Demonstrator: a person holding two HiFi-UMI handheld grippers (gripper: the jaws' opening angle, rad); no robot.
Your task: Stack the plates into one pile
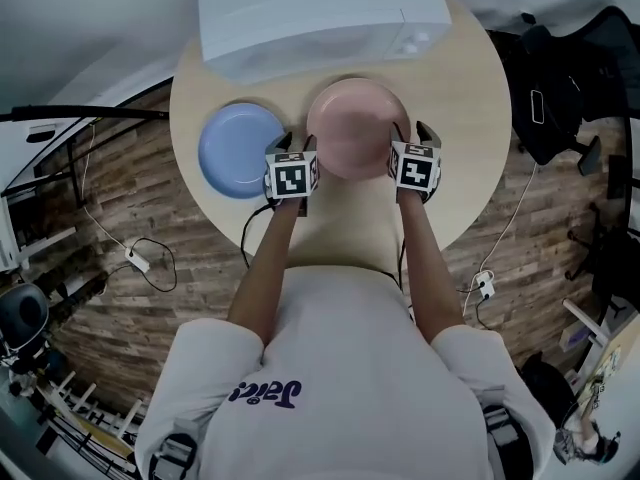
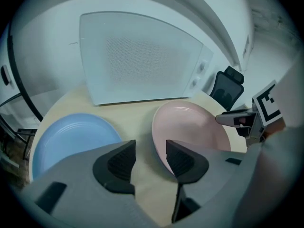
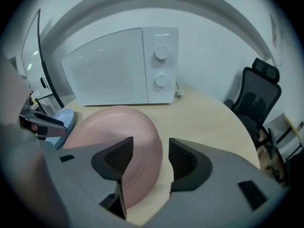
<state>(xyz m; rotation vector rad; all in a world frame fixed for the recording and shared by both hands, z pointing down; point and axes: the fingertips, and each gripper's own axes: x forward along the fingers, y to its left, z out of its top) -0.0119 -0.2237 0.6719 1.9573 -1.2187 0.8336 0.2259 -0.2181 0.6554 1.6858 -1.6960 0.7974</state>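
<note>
While both grippers flank the pink plate [image 1: 355,126], neither one is clamped on it. The left gripper [image 2: 150,153] has its jaws standing moderately apart, and the plate's left rim runs into the gap, close against the right-hand pad with no squeeze showing. Over to the right gripper [image 3: 151,156]: jaws spread wide, the plate's right rim sitting in the gap, nearer the left-hand pad, bare tabletop beside the other one. Nothing is gripped on either side.

From the head view, the round wooden table [image 1: 470,148] carries the pink plate in the middle and the blue plate [image 1: 238,148] just to its left. Their rims are close, and the two are side by side, not stacked. The white microwave [image 1: 320,13] fills the far edge.

That overhead look gives the layout and the person's forearms reaching in, but not the pads. The left gripper view supplies those, along with the blue plate [image 2: 71,137] broad at lower left and the right gripper's tip across the pink plate [image 2: 194,125]. The right gripper view alone shows the microwave's two dials, a black office chair [image 3: 256,94] beyond the table, and only a sliver of blue plate [image 3: 66,120] behind the pink one [image 3: 114,125].
</note>
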